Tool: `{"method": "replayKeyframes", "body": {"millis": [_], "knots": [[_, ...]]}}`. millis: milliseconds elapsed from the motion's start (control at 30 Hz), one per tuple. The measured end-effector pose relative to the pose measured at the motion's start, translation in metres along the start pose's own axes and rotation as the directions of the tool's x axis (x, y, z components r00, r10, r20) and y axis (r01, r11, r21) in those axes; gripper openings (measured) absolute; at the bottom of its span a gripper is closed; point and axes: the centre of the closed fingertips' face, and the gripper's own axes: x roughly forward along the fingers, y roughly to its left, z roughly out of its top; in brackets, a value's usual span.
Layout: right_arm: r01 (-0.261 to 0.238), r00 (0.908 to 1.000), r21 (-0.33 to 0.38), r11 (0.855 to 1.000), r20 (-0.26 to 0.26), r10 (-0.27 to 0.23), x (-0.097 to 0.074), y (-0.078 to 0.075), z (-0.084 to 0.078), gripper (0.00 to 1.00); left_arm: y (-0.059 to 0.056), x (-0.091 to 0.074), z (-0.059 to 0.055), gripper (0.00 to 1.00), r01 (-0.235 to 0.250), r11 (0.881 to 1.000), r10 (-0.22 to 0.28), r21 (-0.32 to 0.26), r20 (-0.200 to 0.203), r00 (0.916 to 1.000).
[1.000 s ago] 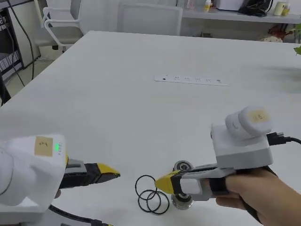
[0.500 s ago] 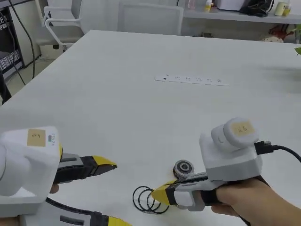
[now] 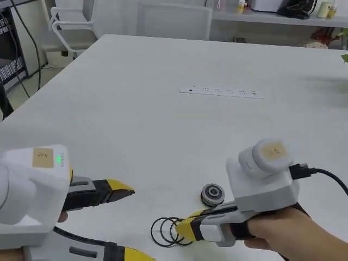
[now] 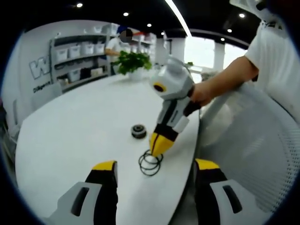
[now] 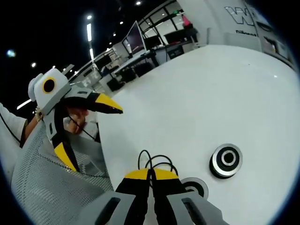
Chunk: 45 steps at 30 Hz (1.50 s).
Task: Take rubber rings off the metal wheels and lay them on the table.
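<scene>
Noted white table (image 3: 163,109) carrying the work. Found left gripper (image 4: 155,164) spread wide, empty, pointing toward the right one. Found right gripper (image 5: 150,172) closed tip to tip; hold on anything not confirmable. Logged two metal wheels (image 5: 227,160) lying just beside its jaws. Logged black rubber rings (image 3: 166,231) heaped flat on table at its tips.

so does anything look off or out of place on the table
Nothing is damaged or spilled. The rubber rings lie overlapped in a loose heap close to the table edge, beside the metal wheel, rather than spread out.
</scene>
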Motion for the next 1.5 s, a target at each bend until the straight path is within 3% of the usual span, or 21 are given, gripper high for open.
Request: {"method": "replayKeyframes", "body": {"millis": [467,967,1500], "knots": [[0.023,0.9981,-0.135,0.991,-0.053,-0.030,0.003,0.002,-0.006,0.00,0.002,-0.001,0.000,0.66,-0.008,1.000,0.008,0.003,0.001,1.0000],[0.025,0.9976,-0.194,0.981,-0.059,-0.037,0.005,0.002,-0.008,0.03,0.001,0.000,0.000,0.66,-0.005,1.000,0.005,0.006,-0.002,1.0000],[0.076,0.9971,-0.180,0.981,0.021,-0.073,-0.008,-0.012,0.013,0.08,0.000,0.000,-0.002,0.66,0.003,1.000,-0.003,0.007,-0.011,0.9999]]}}
